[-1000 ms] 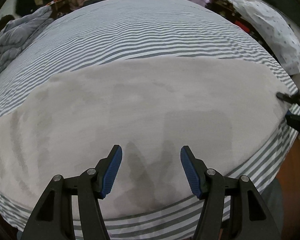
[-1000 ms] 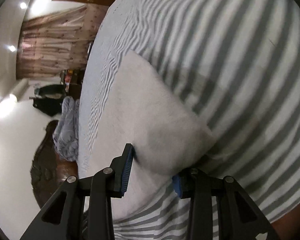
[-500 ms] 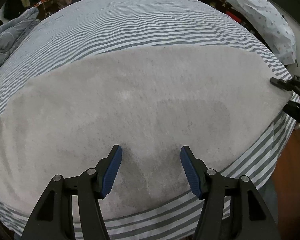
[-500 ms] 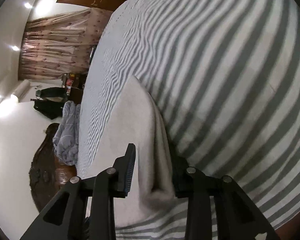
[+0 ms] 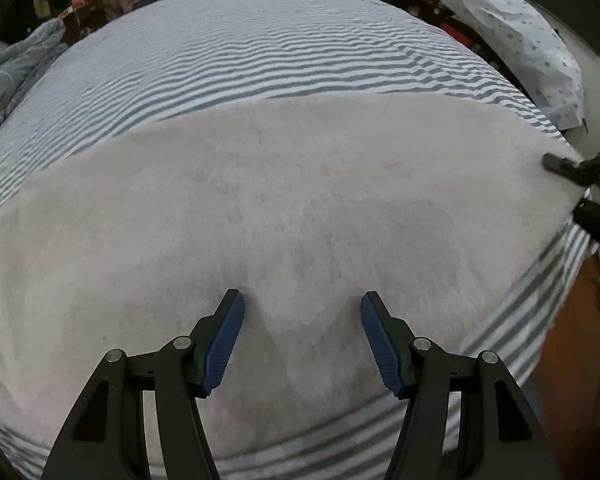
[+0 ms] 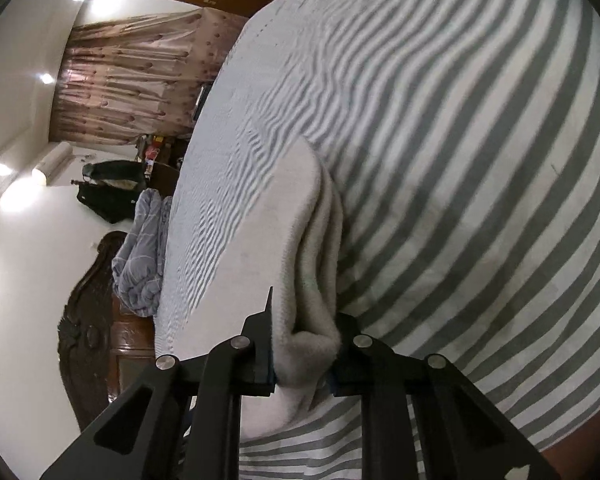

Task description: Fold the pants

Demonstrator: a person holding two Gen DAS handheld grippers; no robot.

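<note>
Light grey fleece pants [image 5: 284, 208] lie spread flat across the near part of a striped bed. My left gripper [image 5: 302, 332] hovers open and empty over the pants' near edge. My right gripper [image 6: 304, 340] is shut on the bunched end of the pants [image 6: 308, 280], at the right end of the garment. It also shows at the far right of the left wrist view [image 5: 580, 192], at the pants' right corner.
The grey-and-white striped bedsheet [image 5: 260, 52] covers the bed. A blue-grey quilt [image 5: 8, 76] lies bunched at the far left. A spotted white cover [image 5: 512, 28] lies at the far right. A dark wooden headboard [image 6: 92, 312] stands beyond the quilt.
My right gripper has closed on the end of the pants, which bunched up between its fingers. The left gripper stayed open and shifted slightly over the pants.
</note>
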